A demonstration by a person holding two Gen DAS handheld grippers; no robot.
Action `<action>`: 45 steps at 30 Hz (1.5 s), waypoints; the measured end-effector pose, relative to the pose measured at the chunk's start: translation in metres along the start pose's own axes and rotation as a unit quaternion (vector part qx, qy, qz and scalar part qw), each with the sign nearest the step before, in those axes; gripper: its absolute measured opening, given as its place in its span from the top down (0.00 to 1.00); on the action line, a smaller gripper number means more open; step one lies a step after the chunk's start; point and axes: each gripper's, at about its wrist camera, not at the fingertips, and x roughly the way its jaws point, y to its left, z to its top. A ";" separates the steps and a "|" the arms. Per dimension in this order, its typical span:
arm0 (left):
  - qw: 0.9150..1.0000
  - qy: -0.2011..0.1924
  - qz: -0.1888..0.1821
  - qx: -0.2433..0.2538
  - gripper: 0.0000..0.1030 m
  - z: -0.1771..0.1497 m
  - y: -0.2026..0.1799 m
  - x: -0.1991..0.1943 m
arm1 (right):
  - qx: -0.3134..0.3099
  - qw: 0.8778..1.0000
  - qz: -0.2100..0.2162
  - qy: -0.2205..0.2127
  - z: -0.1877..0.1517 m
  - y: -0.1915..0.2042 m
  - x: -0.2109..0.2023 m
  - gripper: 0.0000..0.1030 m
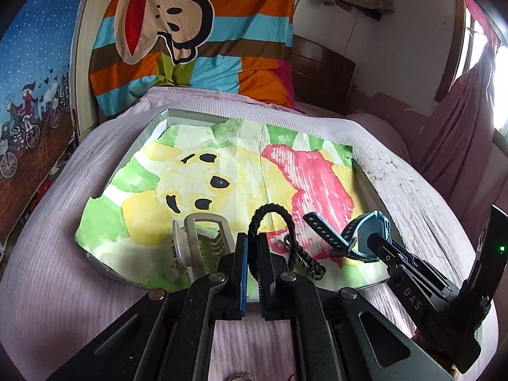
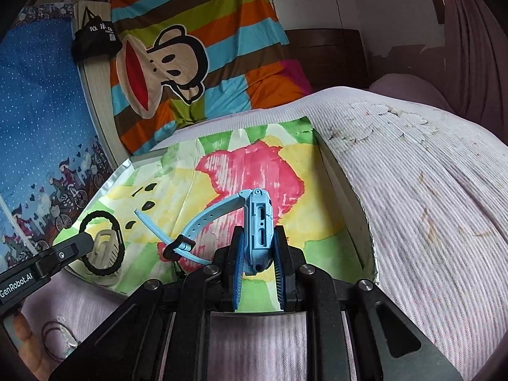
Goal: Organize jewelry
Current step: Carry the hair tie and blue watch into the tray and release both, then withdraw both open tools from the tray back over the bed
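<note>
A shallow tray (image 1: 152, 127) lined with a bear-print paper lies on the bed; it also shows in the right wrist view (image 2: 343, 190). My left gripper (image 1: 252, 247) is shut on a black braided bracelet (image 1: 285, 219), held over the tray's near edge; the bracelet also shows in the right wrist view (image 2: 117, 238). A beige hair claw clip (image 1: 197, 241) lies in the tray just left of it. My right gripper (image 2: 258, 247) is shut on a light blue watch (image 2: 258, 219), held above the tray's near right part; the watch also shows in the left wrist view (image 1: 365, 235).
The bed has a pink ribbed cover (image 2: 428, 190). A striped monkey-print blanket (image 1: 190, 38) is bunched at the head. A thin ring-like piece (image 1: 239, 376) lies on the cover below my left gripper, and thin wire jewelry (image 2: 57, 339) lies at the lower left.
</note>
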 end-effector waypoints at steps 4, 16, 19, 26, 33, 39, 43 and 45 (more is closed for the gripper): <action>1.000 0.013 -0.006 -0.001 0.94 -0.003 -0.001 0.006 | -0.013 1.000 -0.002 0.010 -0.006 0.001 0.008 0.85; 1.000 0.017 0.002 0.009 0.94 -0.016 -0.003 0.007 | -0.039 0.999 0.007 -0.011 -0.011 0.001 -0.004 0.82; 1.000 0.002 -0.006 0.002 0.91 -0.018 0.001 -0.001 | -0.044 0.999 0.014 -0.027 -0.013 -0.002 -0.016 0.64; 0.999 -0.048 0.009 0.001 0.41 -0.026 0.009 -0.029 | -0.045 0.995 0.028 -0.079 -0.023 -0.011 -0.053 0.48; 0.996 -0.088 0.012 0.017 0.22 -0.038 0.013 -0.057 | -0.046 0.992 0.053 -0.108 -0.034 -0.015 -0.083 0.28; 0.992 -0.120 0.021 0.035 0.06 -0.055 0.016 -0.082 | -0.056 0.987 0.066 -0.132 -0.048 -0.017 -0.111 0.08; 0.990 -0.131 0.020 0.045 0.00 -0.068 0.019 -0.095 | -0.060 0.986 0.074 -0.135 -0.057 -0.017 -0.125 0.01; 0.990 -0.133 0.016 0.045 0.00 -0.074 0.023 -0.102 | -0.065 0.985 0.078 -0.137 -0.061 -0.018 -0.130 0.01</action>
